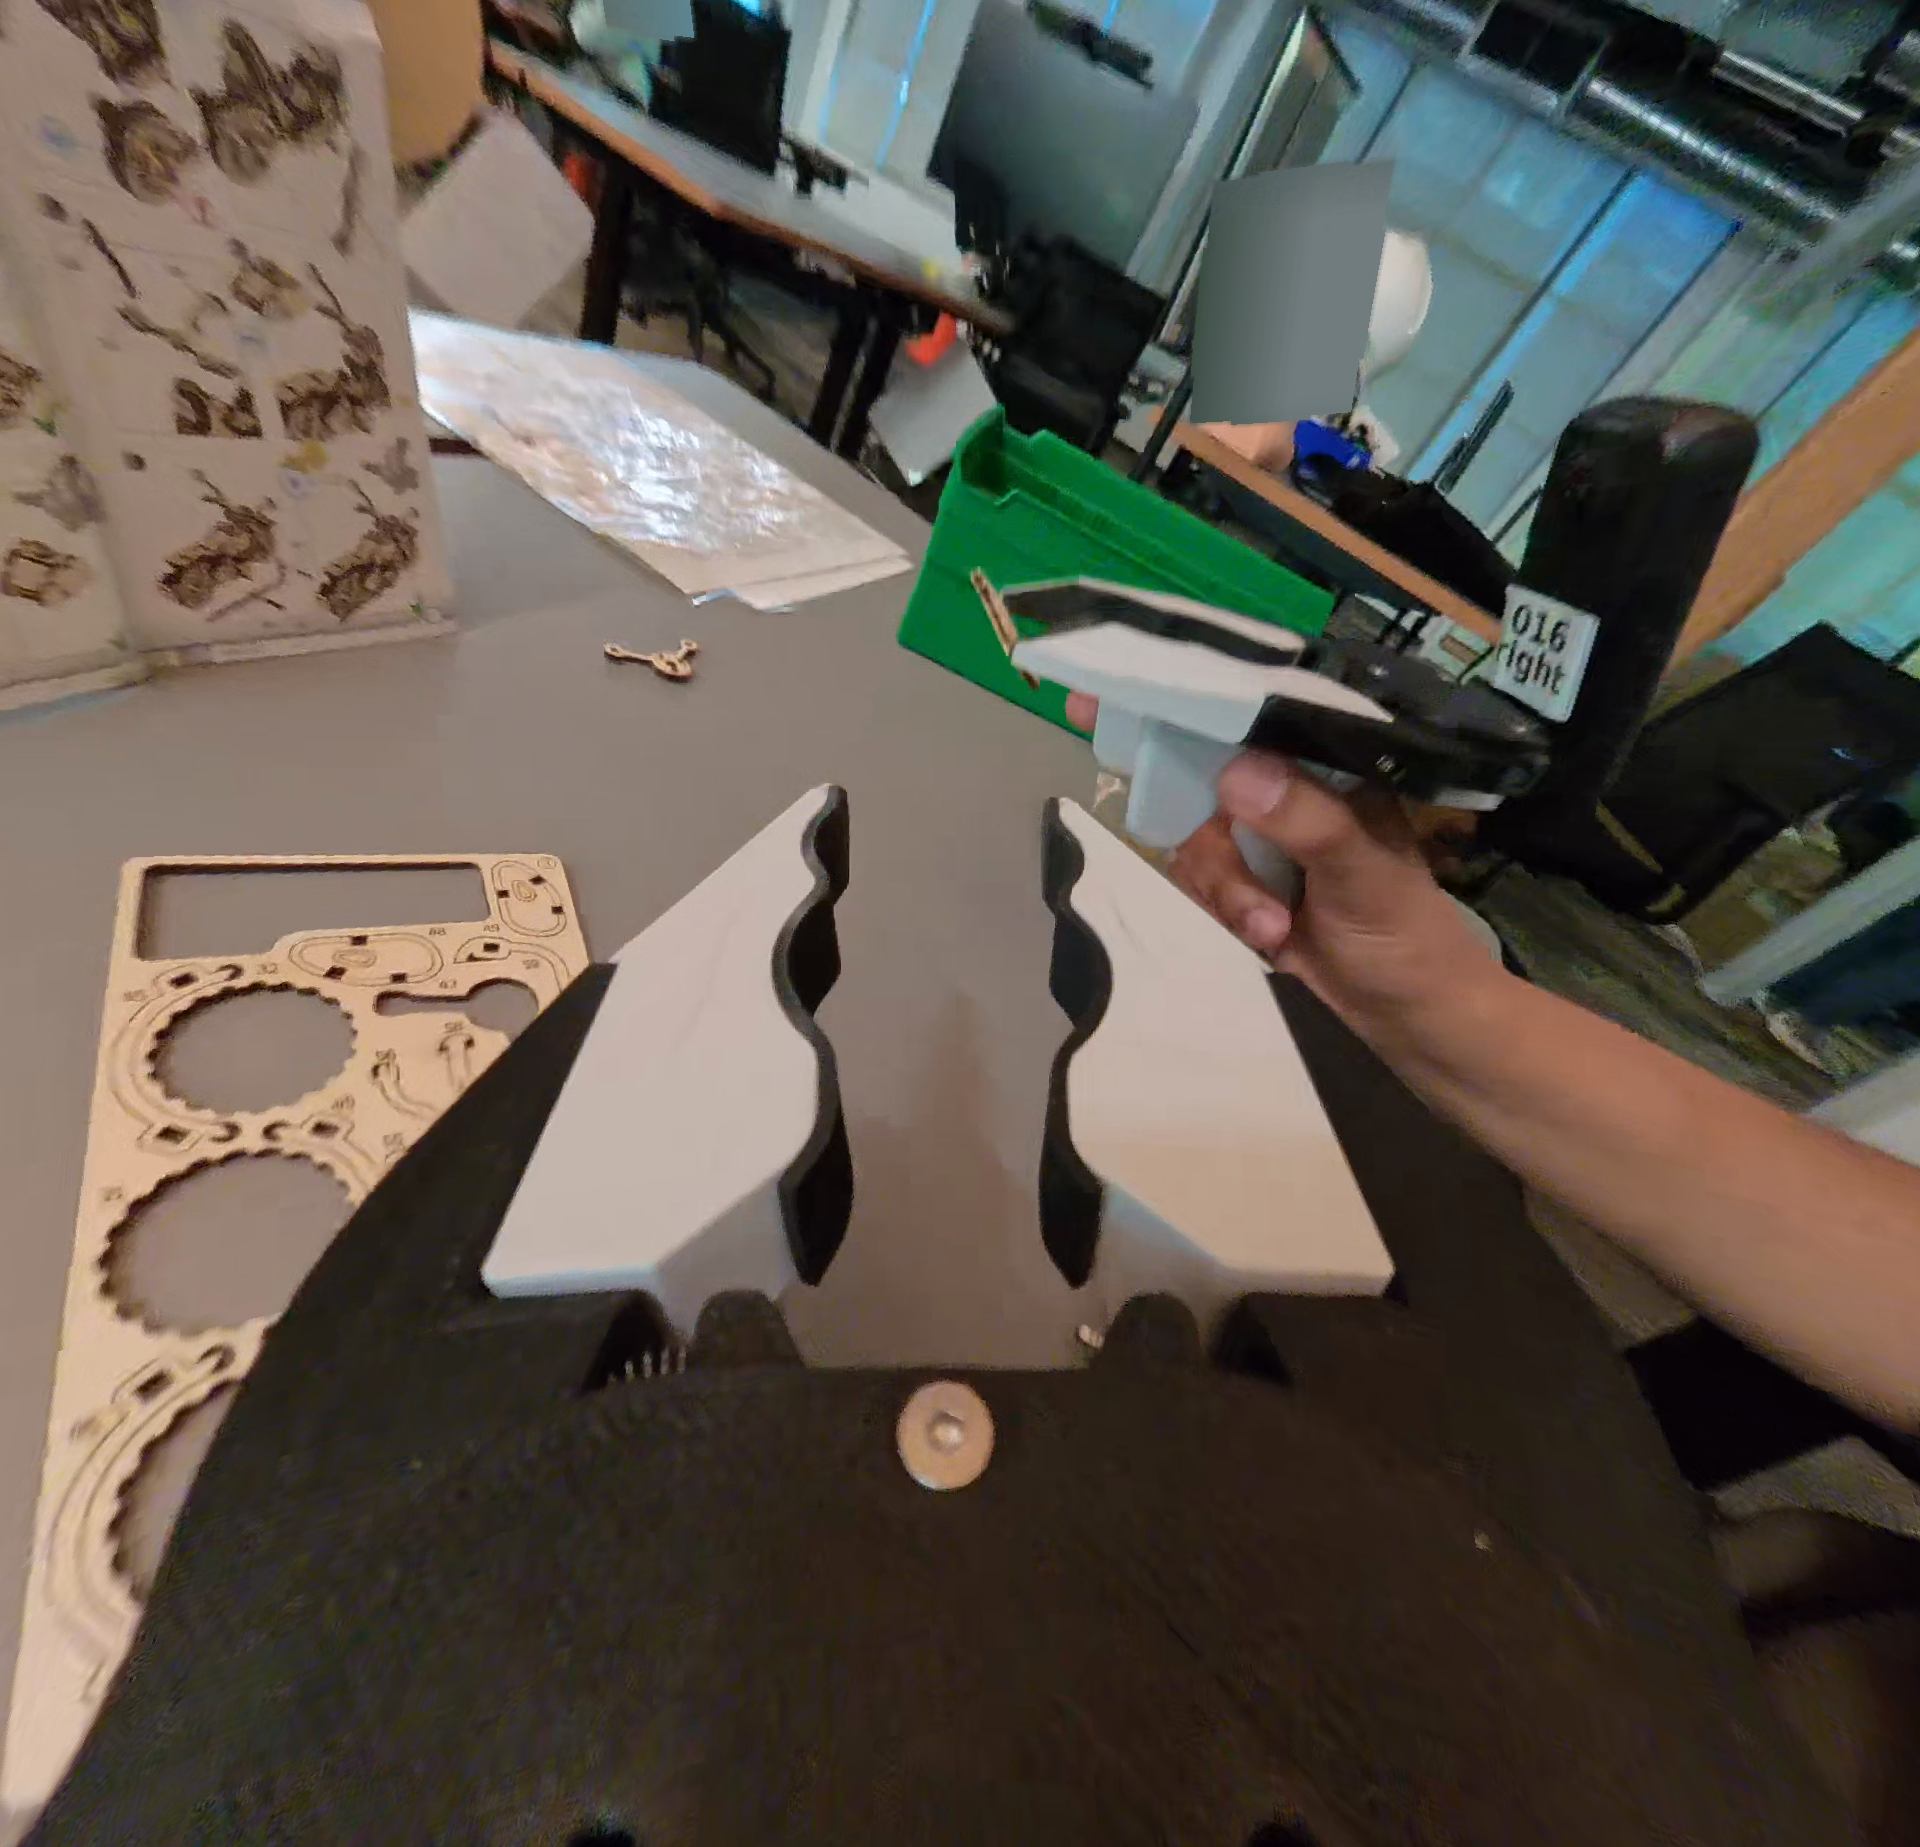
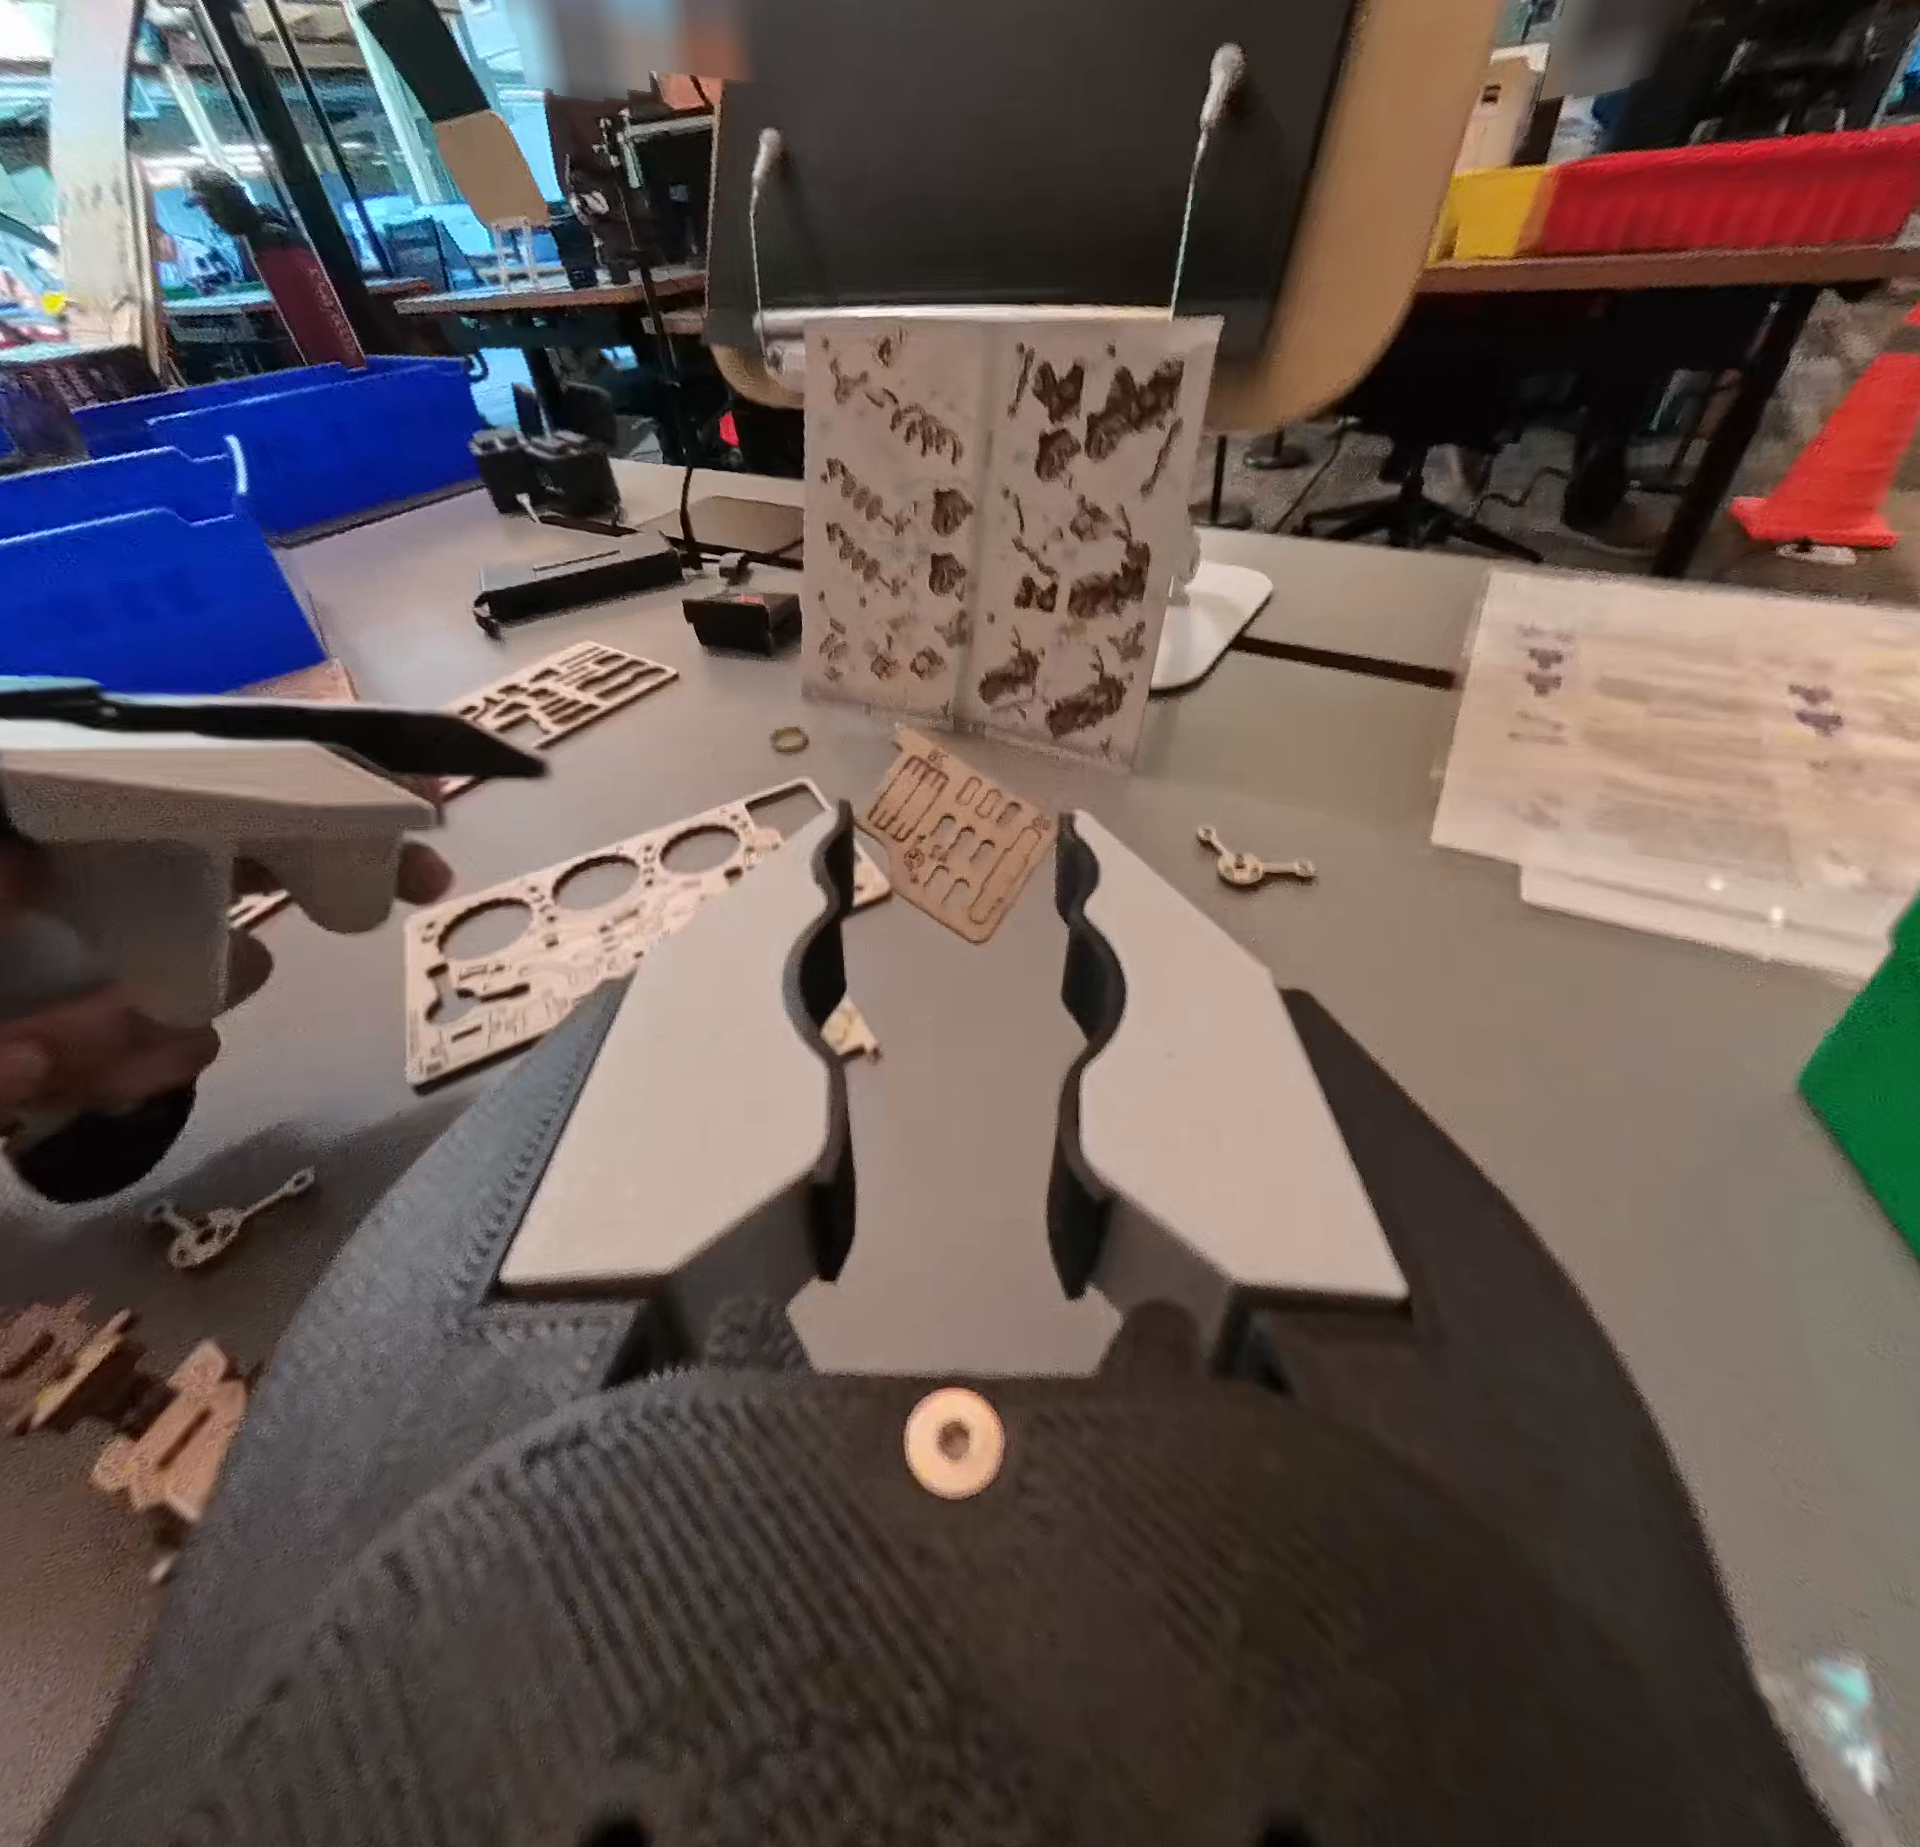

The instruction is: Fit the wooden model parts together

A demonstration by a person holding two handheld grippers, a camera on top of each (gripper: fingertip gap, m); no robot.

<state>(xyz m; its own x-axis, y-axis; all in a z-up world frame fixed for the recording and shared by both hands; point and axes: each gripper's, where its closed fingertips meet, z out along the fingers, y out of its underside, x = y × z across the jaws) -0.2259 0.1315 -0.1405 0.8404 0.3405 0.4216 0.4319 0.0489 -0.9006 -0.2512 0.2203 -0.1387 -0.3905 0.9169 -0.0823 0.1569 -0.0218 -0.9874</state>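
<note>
Wooden part (image 1: 994,613) — pinched at right gripper (image 1: 1023,618) tips — above table (image 1: 520,758)

Left gripper (image 1: 945,810): fingers spread, nothing between them, above grey table (image 1: 520,737) | right gripper (image 1: 1023,623): in a hand (image 1: 1320,893), carrying a small wooden strip (image 1: 994,613) at its fingertips, before green bin (image 1: 1049,540) | punched wooden sheet (image 1: 260,1070): flat, lower left | small wooden part (image 1: 652,657): loose on table | printed instruction booklet (image 1: 197,343): upright, upper left
</note>
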